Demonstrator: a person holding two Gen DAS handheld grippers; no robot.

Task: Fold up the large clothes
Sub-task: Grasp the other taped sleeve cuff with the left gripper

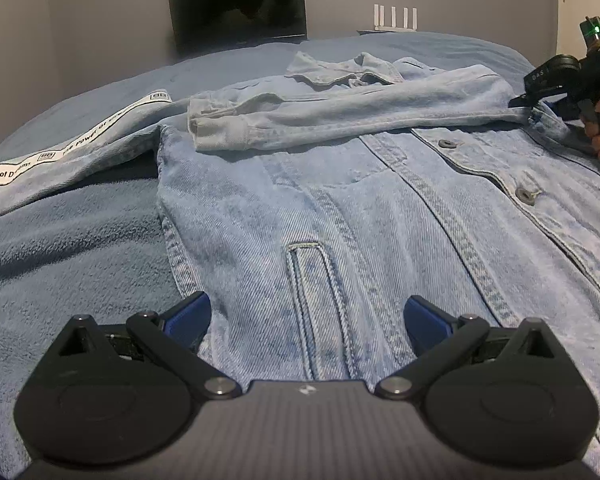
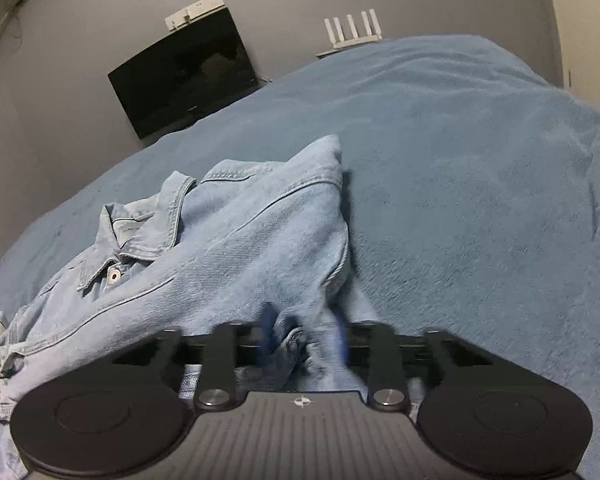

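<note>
A light-blue denim jacket [image 1: 340,208] lies front up on a blue blanket [image 1: 72,232], its collar [image 1: 340,70] at the far end. One sleeve [image 1: 340,116] is folded across the chest. The other sleeve, with a white printed strip [image 1: 80,136], trails to the left. My left gripper [image 1: 307,316] is open just above the jacket's lower front, next to a welt pocket [image 1: 320,304]. My right gripper [image 2: 304,336] is shut on a bunch of the jacket's fabric [image 2: 300,344] near the shoulder; it also shows in the left wrist view [image 1: 530,106] at the jacket's right edge.
The blanket [image 2: 480,200] covers the whole bed and spreads wide to the right of the jacket. A dark monitor [image 1: 238,8] and a white router [image 1: 396,20] stand against the grey wall behind the bed.
</note>
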